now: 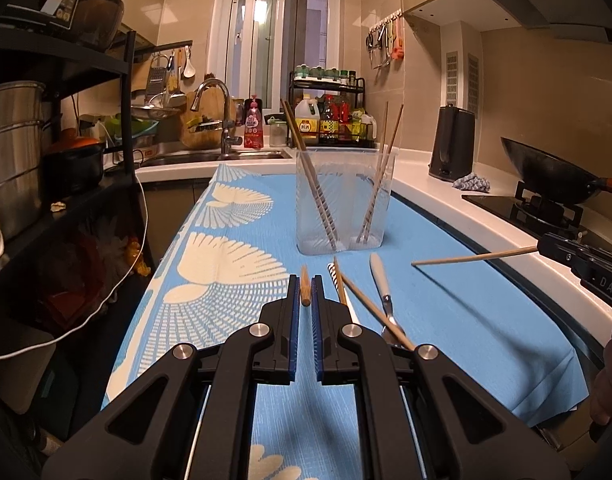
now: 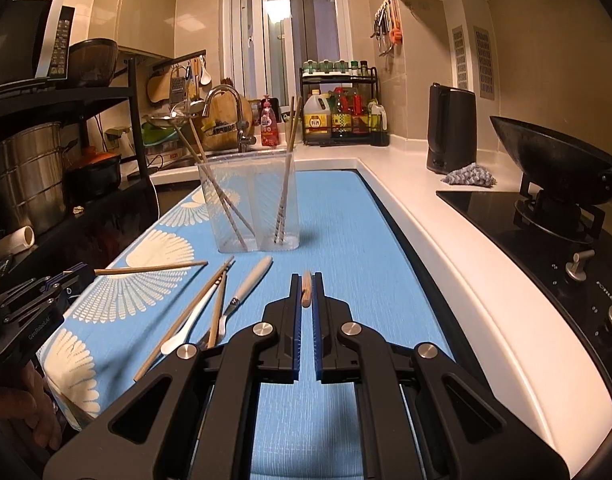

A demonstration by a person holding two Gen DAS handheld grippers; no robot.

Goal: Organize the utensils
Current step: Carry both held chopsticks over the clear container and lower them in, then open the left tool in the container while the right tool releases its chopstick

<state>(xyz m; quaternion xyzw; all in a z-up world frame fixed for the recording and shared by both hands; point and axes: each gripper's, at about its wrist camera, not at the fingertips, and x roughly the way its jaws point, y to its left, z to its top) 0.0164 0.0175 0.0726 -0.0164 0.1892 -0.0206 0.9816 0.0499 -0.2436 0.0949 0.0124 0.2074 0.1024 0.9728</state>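
Observation:
My left gripper [image 1: 305,280] is shut on a wooden chopstick [image 1: 305,294], whose end pokes out between the blue pads; from the right wrist view that chopstick [image 2: 149,268] runs level above the cloth. My right gripper [image 2: 306,280] is shut on another chopstick [image 2: 306,290], which in the left wrist view [image 1: 474,258] points left. Both hover short of a clear two-part container [image 1: 346,200] [image 2: 249,200] with chopsticks leaning in each half. Between the grippers, loose chopsticks [image 2: 193,308], a white-handled fork [image 2: 251,278] and a white spoon [image 2: 185,328] lie on the blue cloth [image 1: 466,312].
A white counter edge [image 2: 446,248] borders the cloth on the right, with a wok [image 2: 554,168] on the hob and a dark kettle [image 2: 452,132] behind. A black rack with pots [image 1: 13,152] stands on the left. The sink tap [image 1: 217,116] and bottles are at the back.

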